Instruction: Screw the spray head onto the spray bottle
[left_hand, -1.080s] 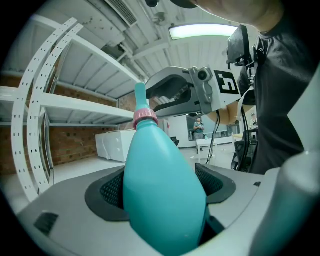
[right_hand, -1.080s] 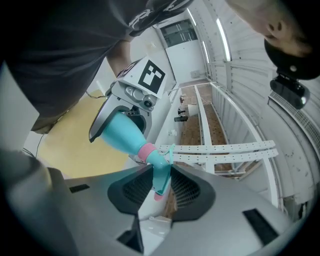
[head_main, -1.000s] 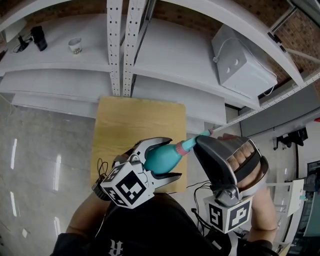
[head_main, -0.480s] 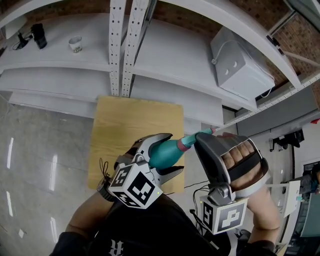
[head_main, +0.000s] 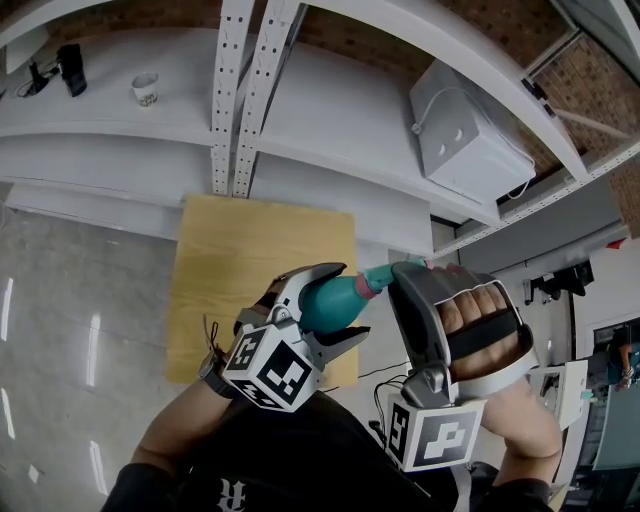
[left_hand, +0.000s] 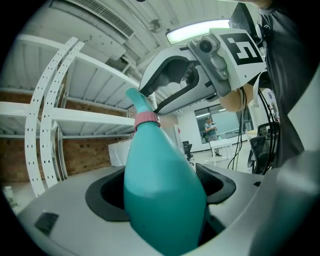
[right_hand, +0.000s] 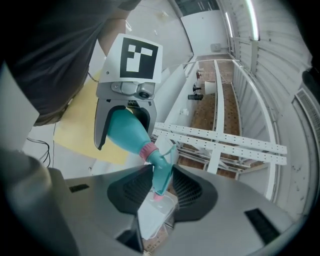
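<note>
A teal spray bottle (head_main: 328, 302) lies nearly level above the wooden tabletop (head_main: 240, 262), its body clamped in my left gripper (head_main: 345, 302), which is shut on it. A pink collar (head_main: 362, 287) rings its neck, with the teal spray head (head_main: 385, 273) sitting on it. My right gripper (head_main: 400, 274) is shut on that spray head. In the right gripper view the head (right_hand: 161, 170) sits pinched between the dark pads (right_hand: 187, 192), a clear plastic part below it, the bottle (right_hand: 125, 131) beyond. In the left gripper view the bottle (left_hand: 162, 190) fills the jaws.
White metal shelves run along the top of the head view, with a cup (head_main: 146, 90), a dark device (head_main: 72, 68) and a white box (head_main: 470, 145) on them. Polished grey floor lies to the left. Cables hang by the person's body.
Both grippers keep their hold. The right gripper has turned a little about the spray head, and the bottle's neck has tipped slightly. The whole view has drifted a bit.
</note>
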